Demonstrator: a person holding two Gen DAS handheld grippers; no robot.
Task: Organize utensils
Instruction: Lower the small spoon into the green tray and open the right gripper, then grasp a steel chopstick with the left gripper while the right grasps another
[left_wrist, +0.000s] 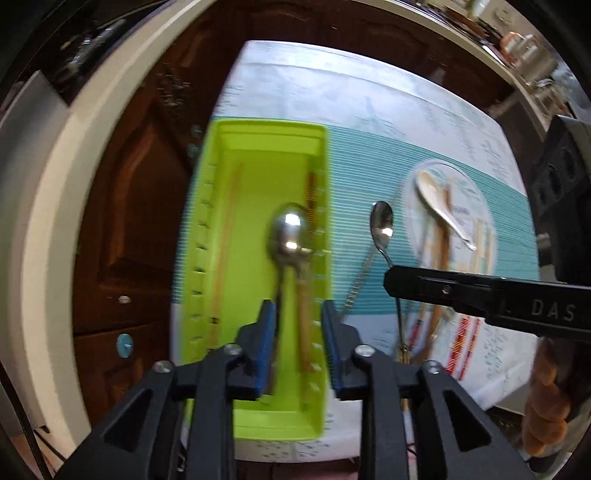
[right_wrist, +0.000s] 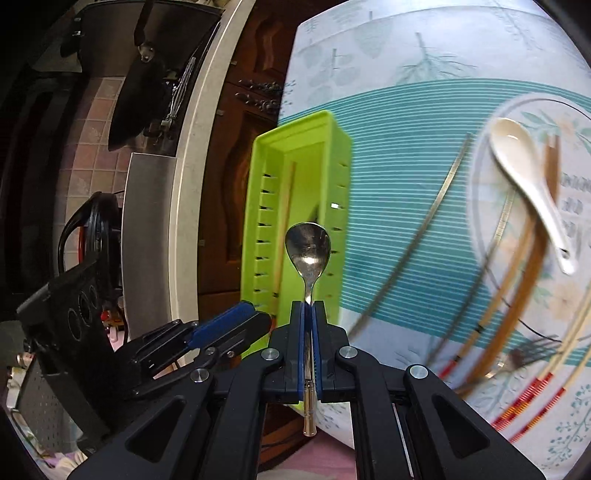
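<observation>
Steel spoon (right_wrist: 308, 251) upright; green tray (right_wrist: 258, 155) holds another (left_wrist: 289, 230).

bright daylight, motion blur, fisheye-warped edges, dark corners

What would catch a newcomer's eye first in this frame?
The lime-green plastic utensil tray at the table's left edge, with a large steel spoon lying inside under the open left gripper. Next, the small steel spoon clamped upright in the right gripper, and the white ceramic soup spoon on the tablecloth.

Tray open from above, half filled

My left fingers (left_wrist: 334, 354) straddle the tray (left_wrist: 218, 221) wall; spoon (left_wrist: 290, 236) and chopsticks (left_wrist: 225, 251) occupy its floor; bare strip between them.
</observation>
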